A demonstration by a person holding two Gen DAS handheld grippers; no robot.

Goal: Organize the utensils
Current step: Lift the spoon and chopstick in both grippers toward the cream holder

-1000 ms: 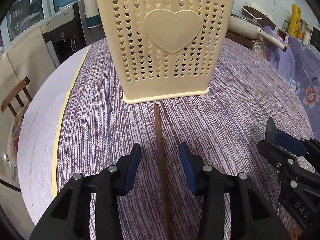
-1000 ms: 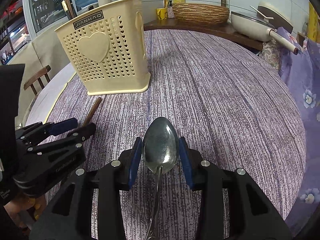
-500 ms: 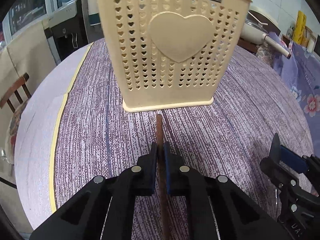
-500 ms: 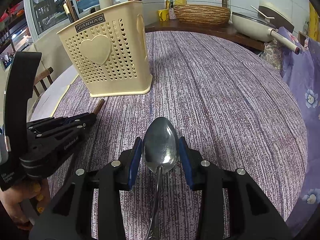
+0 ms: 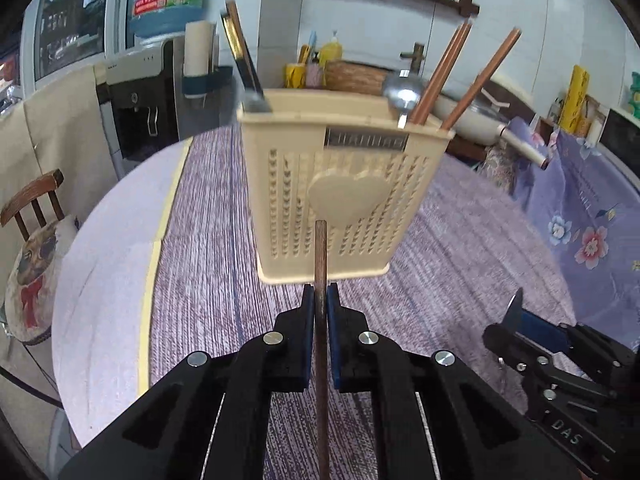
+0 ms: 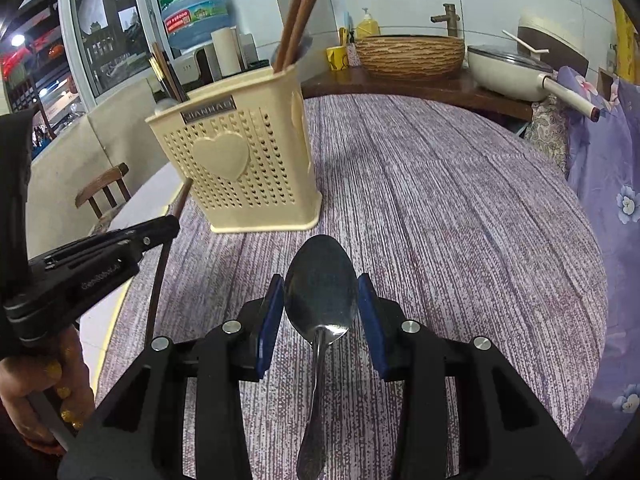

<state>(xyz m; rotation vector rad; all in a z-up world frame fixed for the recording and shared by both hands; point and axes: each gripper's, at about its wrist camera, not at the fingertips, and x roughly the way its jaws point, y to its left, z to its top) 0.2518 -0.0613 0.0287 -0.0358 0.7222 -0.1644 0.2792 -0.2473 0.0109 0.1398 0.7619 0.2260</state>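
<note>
The thin brown wooden chopstick (image 5: 320, 256) has been lifted off the purple striped tablecloth (image 5: 460, 240), pinched by the left gripper (image 5: 320, 300) before the cream perforated plastic utensil basket (image 5: 344, 184); the shiny metal spoon (image 6: 321, 284) is clamped by the right gripper (image 6: 322, 292).

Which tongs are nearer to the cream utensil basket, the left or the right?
Left. The left tongs, shut on a brown chopstick, are just before the cream utensil basket. The right tongs, holding a metal spoon, are farther back and to its right.
</note>
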